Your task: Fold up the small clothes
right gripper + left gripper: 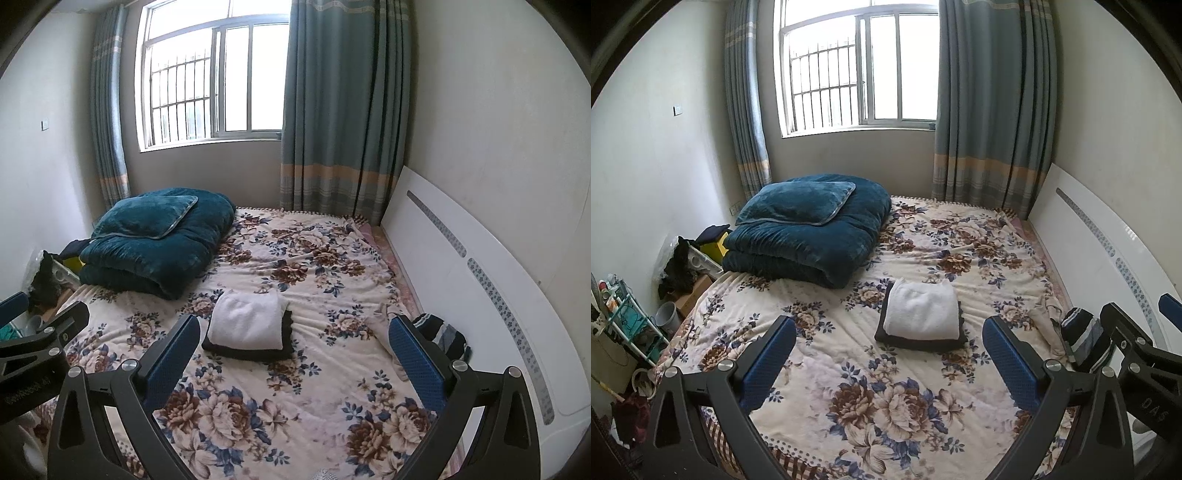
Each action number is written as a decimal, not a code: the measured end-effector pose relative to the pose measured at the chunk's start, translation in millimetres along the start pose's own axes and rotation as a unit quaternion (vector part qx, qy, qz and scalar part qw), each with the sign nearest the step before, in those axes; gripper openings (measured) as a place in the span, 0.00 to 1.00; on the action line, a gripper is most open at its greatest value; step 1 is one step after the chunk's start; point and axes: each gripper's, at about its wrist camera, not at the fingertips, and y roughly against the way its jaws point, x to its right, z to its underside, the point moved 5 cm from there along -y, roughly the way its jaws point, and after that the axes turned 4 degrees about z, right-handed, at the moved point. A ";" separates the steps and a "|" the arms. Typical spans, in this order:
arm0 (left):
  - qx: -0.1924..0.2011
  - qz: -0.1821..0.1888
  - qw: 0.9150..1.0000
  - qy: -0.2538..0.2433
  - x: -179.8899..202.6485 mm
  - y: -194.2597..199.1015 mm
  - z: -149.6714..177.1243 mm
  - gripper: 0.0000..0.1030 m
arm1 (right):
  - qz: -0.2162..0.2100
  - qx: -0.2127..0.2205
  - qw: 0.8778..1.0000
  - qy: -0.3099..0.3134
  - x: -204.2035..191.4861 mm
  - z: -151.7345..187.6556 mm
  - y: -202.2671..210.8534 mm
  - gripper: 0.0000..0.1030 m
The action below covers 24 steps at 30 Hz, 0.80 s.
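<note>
Both tools hang above the near part of the floral bedspread (923, 236) with nothing in them: the left gripper (890, 365) has its blue pads spread wide and released, and the right gripper (295, 363) is equally spread and empty. Two garments look finished, a white folded piece (923, 310) lying squarely on a dark folded piece (919, 341) in the middle of the bed, just beyond the fingertips. Two pieces seem to be waiting at the right edge, near the white headboard (461, 266): a striped dark garment (445, 334), bunched up, and a pale crumpled garment (1047, 317) touching it on its left, though its pattern blends with the bedspread and its outline is hard to trace. So the step in hand appears to be the reach for the next item, between one fold and another. The next move likely calls for swinging right, closing one claw on an edge of the striped piece, and dragging it to the bare patch near the stack so it can be spread flat. At the far left rest one teal folded quilt (812, 251) and one teal pillow (798, 203) on top of it, well apart from the work.
</note>
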 end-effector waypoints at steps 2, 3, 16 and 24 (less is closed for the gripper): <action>0.000 -0.001 1.000 0.000 -0.4 0.5 -0.4 1.00 | 0.000 0.000 1.000 0.001 -1.6 0.5 1.0 1.00; 0.000 -0.001 1.000 0.001 0.2 0.4 0.5 1.00 | 0.000 -0.001 1.000 0.000 -1.5 1.2 1.7 1.00; 0.002 -0.003 1.000 0.000 1.1 2.8 -0.1 1.00 | -0.002 0.000 1.000 -0.002 -1.9 1.9 1.3 1.00; 0.002 -0.003 1.000 -0.001 0.9 3.3 -0.3 1.00 | -0.003 0.001 1.000 -0.002 -1.9 3.0 1.4 1.00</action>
